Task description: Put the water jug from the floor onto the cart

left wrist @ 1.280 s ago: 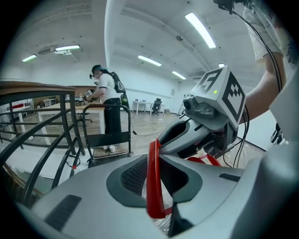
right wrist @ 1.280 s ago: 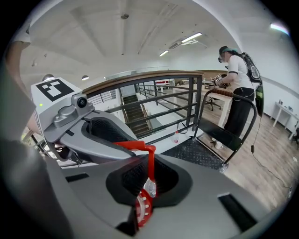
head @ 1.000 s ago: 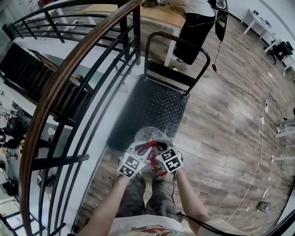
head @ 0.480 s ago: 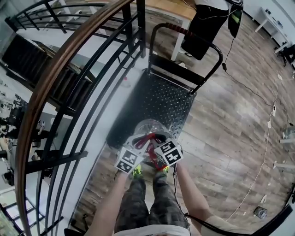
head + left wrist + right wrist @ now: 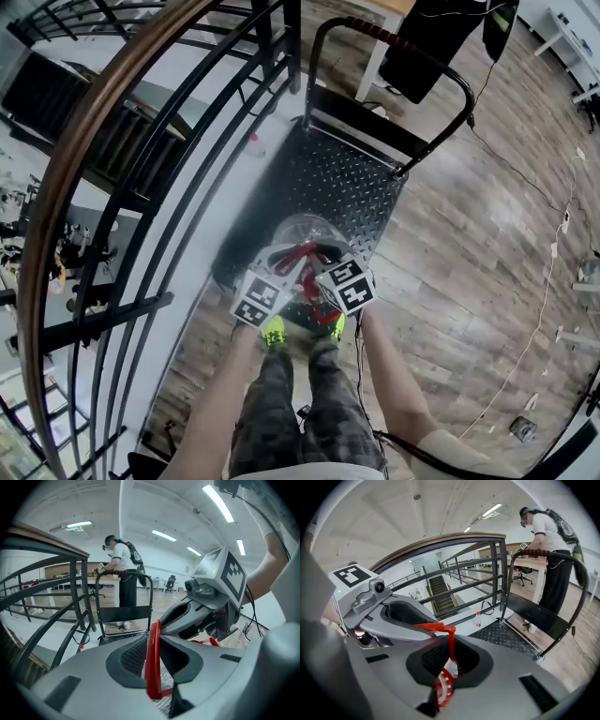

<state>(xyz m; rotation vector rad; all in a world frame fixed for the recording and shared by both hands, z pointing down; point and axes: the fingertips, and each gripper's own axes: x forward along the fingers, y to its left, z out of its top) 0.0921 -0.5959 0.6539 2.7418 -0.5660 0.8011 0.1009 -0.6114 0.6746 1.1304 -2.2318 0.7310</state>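
The water jug is clear with a red carry handle and hangs over the near end of the cart's black tread-plate deck. My left gripper and right gripper are side by side above it, both shut on the red handle. In the left gripper view the handle's red strap runs upright between the dark pads. The right gripper view shows the red strap pinched in the jaws, with the jug's red cap just below. The jug's base is hidden, so whether it touches the deck I cannot tell.
A black railing with a wooden handrail runs along the left. The cart's push bar stands at the far end, with a person behind it and a white mug on the deck. A small bottle and a cable lie on the floor.
Both grippers have carried the jug forward and down, from the cart's near edge to over its deck. The grips on the handle are unchanged.
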